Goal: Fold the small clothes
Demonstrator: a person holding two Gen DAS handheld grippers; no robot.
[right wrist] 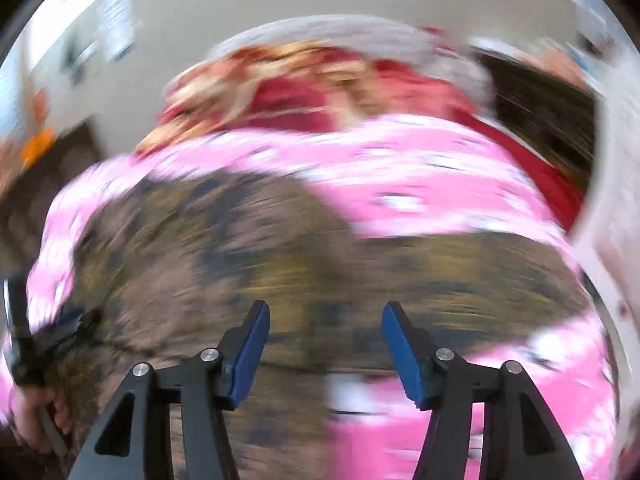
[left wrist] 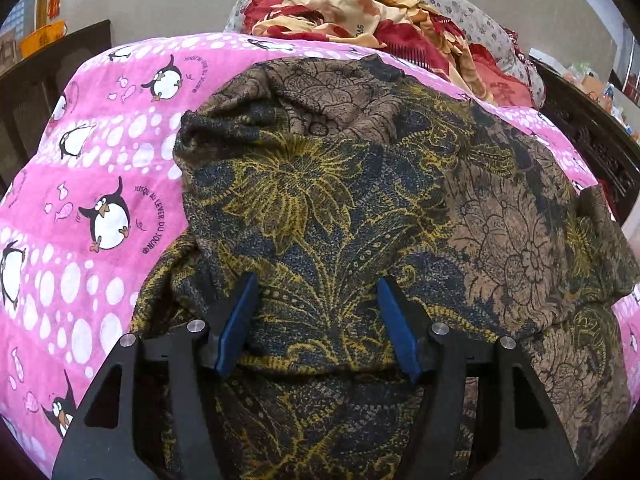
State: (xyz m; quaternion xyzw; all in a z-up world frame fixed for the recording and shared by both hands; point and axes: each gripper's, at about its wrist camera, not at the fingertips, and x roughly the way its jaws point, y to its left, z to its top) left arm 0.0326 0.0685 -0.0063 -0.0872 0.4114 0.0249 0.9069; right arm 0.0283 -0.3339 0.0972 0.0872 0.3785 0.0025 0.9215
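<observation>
A dark garment [left wrist: 360, 208] with yellow and brown flower print lies spread on a pink penguin-print cover [left wrist: 80, 184]. My left gripper [left wrist: 318, 284] is open just above the garment's near part, with a fold edge of the cloth between its blue pads [left wrist: 240, 320]. The right wrist view is heavily motion-blurred. There the right gripper [right wrist: 325, 312] is open over the same garment [right wrist: 240, 248], near its right edge. The left gripper and the hand holding it [right wrist: 36, 360] show at that view's far left.
A crumpled red and cream cloth [left wrist: 360, 12] lies on a grey flowered pillow [left wrist: 480, 12] beyond the pink cover. Dark furniture [left wrist: 592, 148] stands at the right, and a dark frame [left wrist: 40, 92] at the left.
</observation>
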